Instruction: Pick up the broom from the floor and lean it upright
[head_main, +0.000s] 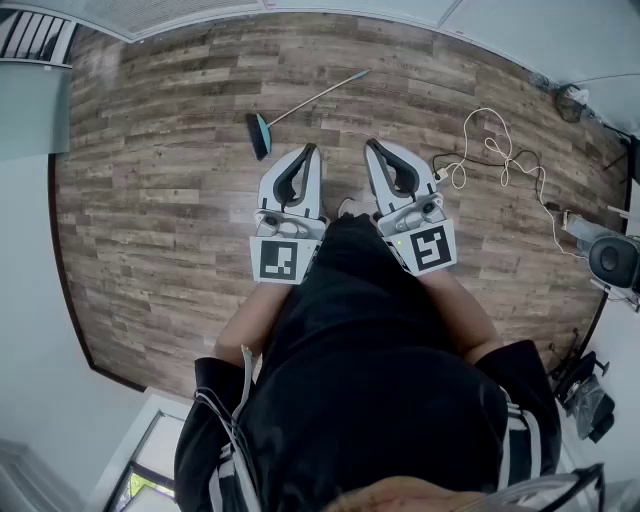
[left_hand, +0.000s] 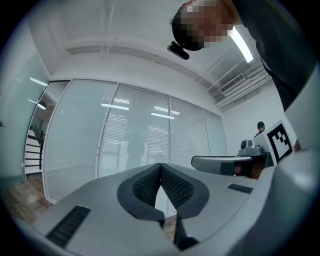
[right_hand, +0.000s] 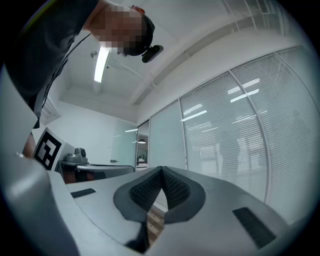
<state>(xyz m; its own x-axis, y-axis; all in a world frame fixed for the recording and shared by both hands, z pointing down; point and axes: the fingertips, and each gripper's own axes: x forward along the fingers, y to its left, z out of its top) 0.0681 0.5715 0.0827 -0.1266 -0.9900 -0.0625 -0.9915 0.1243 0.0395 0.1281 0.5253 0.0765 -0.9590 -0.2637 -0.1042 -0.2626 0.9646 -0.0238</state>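
The broom (head_main: 300, 104) lies flat on the wood floor in the head view, its dark and teal head at the left end and its thin pale handle running up to the right. My left gripper (head_main: 311, 149) and right gripper (head_main: 369, 145) are held level side by side in front of the person's body, a short way this side of the broom. Both are shut with nothing between the pads. In the left gripper view the left gripper (left_hand: 160, 165) faces a wall of glass panels with blinds; the right gripper (right_hand: 161, 169) faces the same wall. Neither gripper view shows the broom.
A white cable (head_main: 497, 158) snakes over the floor at the right, ending near grey equipment (head_main: 612, 259) by the wall. Light walls border the floor at the left and far side. The glass partition (left_hand: 125, 135) stands ahead of the grippers.
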